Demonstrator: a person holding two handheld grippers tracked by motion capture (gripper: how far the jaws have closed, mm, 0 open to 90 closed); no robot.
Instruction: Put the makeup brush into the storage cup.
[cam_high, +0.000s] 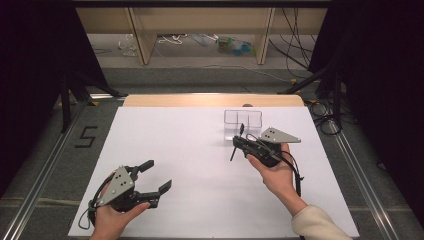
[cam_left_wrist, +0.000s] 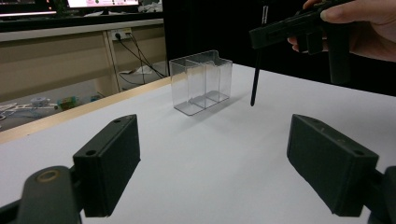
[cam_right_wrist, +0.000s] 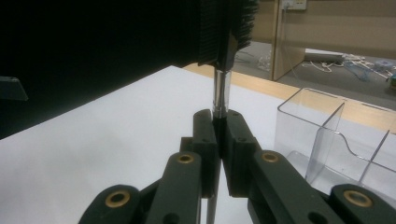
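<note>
Brush (cam_right_wrist: 223, 56) in the right hand-held gripper (cam_high: 239, 145), clear organizer (cam_high: 242, 124) just ahead

Right jaws are clamped on the brush's thin handle, bristles up, hovering over the white surface (cam_high: 190, 150) right beside the organizer. Looks light and stiff, but that glossy ferrule seems slippery, so I'd grip lower on the handle. The organizer's thin plastic probably tips easily. Left hand-held gripper (cam_high: 155, 176) sits wide open, holding nothing.

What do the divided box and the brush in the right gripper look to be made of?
Box: clear hard plastic, probably acrylic; the table shows through its glossy walls and dividers. Brush: dark bristles, a shiny, seemingly metal ferrule that catches light, and a thin black handle, material unclear. The right gripper is shut on it.
</note>
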